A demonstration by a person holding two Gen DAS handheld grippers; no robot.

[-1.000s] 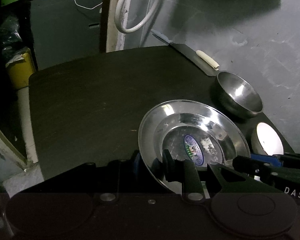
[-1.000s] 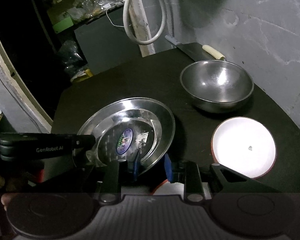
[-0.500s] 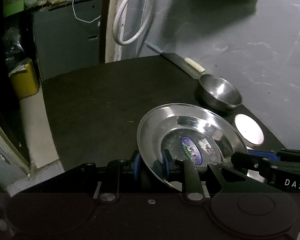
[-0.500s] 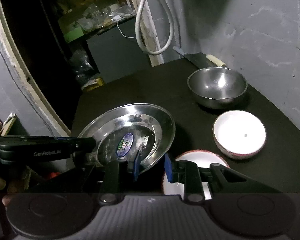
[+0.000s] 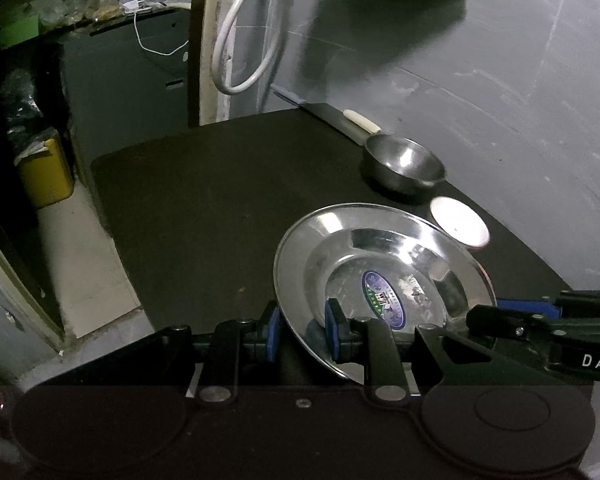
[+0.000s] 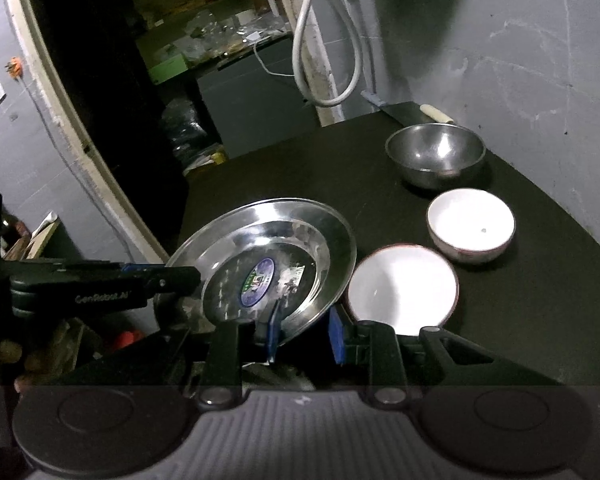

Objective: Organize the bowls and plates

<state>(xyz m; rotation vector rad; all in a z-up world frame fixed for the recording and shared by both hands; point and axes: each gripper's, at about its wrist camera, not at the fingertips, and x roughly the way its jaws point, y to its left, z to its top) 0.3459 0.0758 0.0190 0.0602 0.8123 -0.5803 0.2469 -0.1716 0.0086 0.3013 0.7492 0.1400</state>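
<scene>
Black fingers (image 5: 342, 332), blue pads (image 6: 336, 338)

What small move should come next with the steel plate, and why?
Probably carry the steel plate toward the bare dark table and lower it: both left tongs and right tongs clamp its rim, and it hangs tilted beside the white bowls.

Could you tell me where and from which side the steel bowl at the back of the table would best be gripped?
Grip the steel bowl by its thin rim, on the near side facing the white bowls. It stands upright and open, so one finger can go inside and one outside. Its rounded wall looks too wide and slippery, and the far side sits close to the wall.
</scene>
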